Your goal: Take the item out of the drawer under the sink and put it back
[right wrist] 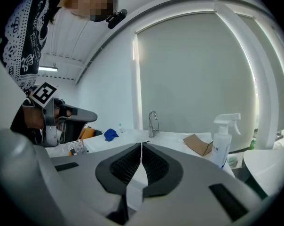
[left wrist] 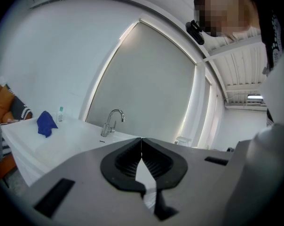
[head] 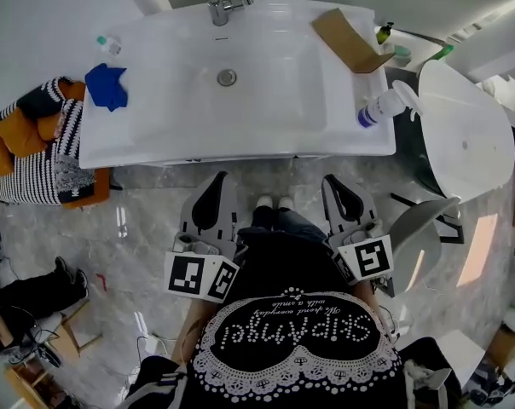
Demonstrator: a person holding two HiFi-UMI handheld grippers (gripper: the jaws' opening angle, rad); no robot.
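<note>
Below the white ceramic washbasin (head: 147,139) at the upper centre of the head view, we find the left gripper (head: 216,180) and the right gripper (head: 330,180) side by side, aimed at the cabinet front. Each is clenched on nothing, pads meeting. We judge them poised for a first reach. We cannot see the drawer or the item, which the basin's front lip hides; neither gripper view shows them.

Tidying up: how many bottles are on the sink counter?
2: a small bottle at the far left corner, a spray bottle at the near right edge; cardboard may hide more.
</note>
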